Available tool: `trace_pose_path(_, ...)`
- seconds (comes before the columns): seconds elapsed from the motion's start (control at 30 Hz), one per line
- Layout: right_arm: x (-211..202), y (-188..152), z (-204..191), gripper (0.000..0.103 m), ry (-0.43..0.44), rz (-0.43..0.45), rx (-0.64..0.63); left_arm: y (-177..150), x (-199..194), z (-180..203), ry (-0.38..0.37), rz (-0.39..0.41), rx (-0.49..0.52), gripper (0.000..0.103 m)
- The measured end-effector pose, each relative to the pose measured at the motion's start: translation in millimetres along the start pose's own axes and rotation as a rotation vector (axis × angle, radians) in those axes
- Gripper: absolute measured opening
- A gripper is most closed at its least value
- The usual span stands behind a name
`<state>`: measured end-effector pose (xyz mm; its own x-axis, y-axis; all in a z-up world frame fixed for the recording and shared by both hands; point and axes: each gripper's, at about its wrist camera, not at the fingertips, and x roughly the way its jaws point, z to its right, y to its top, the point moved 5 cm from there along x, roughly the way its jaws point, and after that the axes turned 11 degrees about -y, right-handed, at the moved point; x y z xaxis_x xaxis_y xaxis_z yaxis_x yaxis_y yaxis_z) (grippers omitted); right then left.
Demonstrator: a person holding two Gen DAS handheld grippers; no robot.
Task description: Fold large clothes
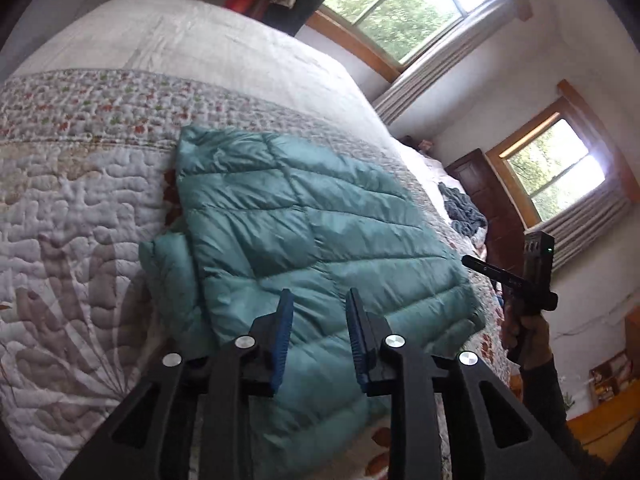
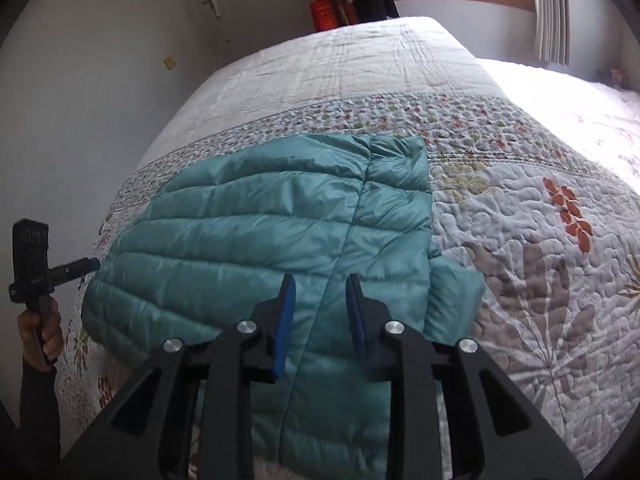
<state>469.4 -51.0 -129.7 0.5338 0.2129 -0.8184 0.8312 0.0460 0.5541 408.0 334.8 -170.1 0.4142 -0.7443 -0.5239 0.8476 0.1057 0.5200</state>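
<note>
A teal quilted puffer jacket (image 1: 304,216) lies folded flat on the quilted bedspread (image 1: 72,200). A folded sleeve (image 1: 168,268) sticks out along one side. My left gripper (image 1: 320,300) hovers open just above the jacket's near part, with nothing between its blue pads (image 1: 285,320). In the right wrist view the same jacket (image 2: 260,224) fills the middle. My right gripper (image 2: 320,284) is open over its centre seam and holds nothing. A hand (image 1: 528,332) holds the right gripper's handle beyond the jacket's edge.
The bed's white upper section (image 2: 360,60) stretches away behind the jacket. A grey cloth heap (image 1: 460,208) lies on a second bed near a brown wooden panel (image 1: 480,192). Two windows (image 1: 400,4) line the wall. A red bag and dark clothes (image 2: 332,8) hang at the bed's far end.
</note>
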Motion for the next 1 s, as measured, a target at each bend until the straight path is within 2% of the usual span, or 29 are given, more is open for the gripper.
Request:
trace_pose_path(0.07, -16, -27, -1, 0.026, 0.02, -0.001, -0.011, -23, -6, 20, -0.063, -0.03, 0.043, 0.032)
trace_pose_path(0.1, -20, -38, 0, 0.026, 0.016, 0.001, -0.017, -32, -4, 24, -0.065, -0.05, 0.057, 0.032)
trace_pose_path(0.23, -3, -60, 10, 0.023, -0.04, -0.022, -0.014, -56, 19, 7, 0.024, -0.125, 0.06, 0.03)
trace_pose_path(0.3, 0, -59, 13, 0.023, -0.049, -0.027, -0.002, -56, 21, -1, 0.025, -0.133, 0.031, 0.028)
trace_pose_path(0.37, -9, -58, 19, 0.024, -0.062, -0.011, 0.013, -57, 6, 4, 0.002, -0.106, 0.023, 0.032)
trace_pose_path(0.4, -19, -58, 19, 0.027, -0.07, 0.005, 0.01, -57, -2, 7, -0.021, -0.088, 0.023, 0.044)
trace_pose_path(0.43, -31, -60, 15, 0.027, -0.094, 0.023, -0.01, -56, -12, 9, -0.045, -0.066, 0.022, 0.067)
trace_pose_path(0.47, -42, -64, 9, 0.027, -0.135, 0.045, -0.051, -54, -26, 8, -0.058, -0.039, 0.016, 0.078)
trace_pose_path(0.5, -53, -69, 0, 0.031, -0.188, 0.068, -0.109, -51, -36, 4, -0.06, -0.017, 0.007, 0.092)
trace_pose_path(0.57, -67, -85, -25, 0.045, -0.276, 0.102, -0.226, -49, -52, -10, -0.048, 0.002, -0.032, 0.094)
trace_pose_path(0.6, -71, -95, -40, 0.055, -0.314, 0.115, -0.284, -48, -57, -22, -0.047, 0.002, -0.072, 0.095)
trace_pose_path(0.7, -71, -128, -96, 0.078, -0.424, 0.162, -0.486, -45, -66, -57, -0.106, 0.006, -0.199, 0.097)
trace_pose_path(0.73, -67, -140, -117, 0.082, -0.46, 0.183, -0.559, -43, -66, -68, -0.127, 0.006, -0.236, 0.097)
trace_pose_path(0.87, -46, -175, -190, 0.082, -0.571, 0.252, -0.793, -24, -57, -96, -0.168, 0.02, -0.302, 0.097)
trace_pose_path(1.0, -23, -188, -243, 0.083, -0.625, 0.322, -0.926, -4, -38, -118, -0.222, 0.038, -0.357, 0.098)
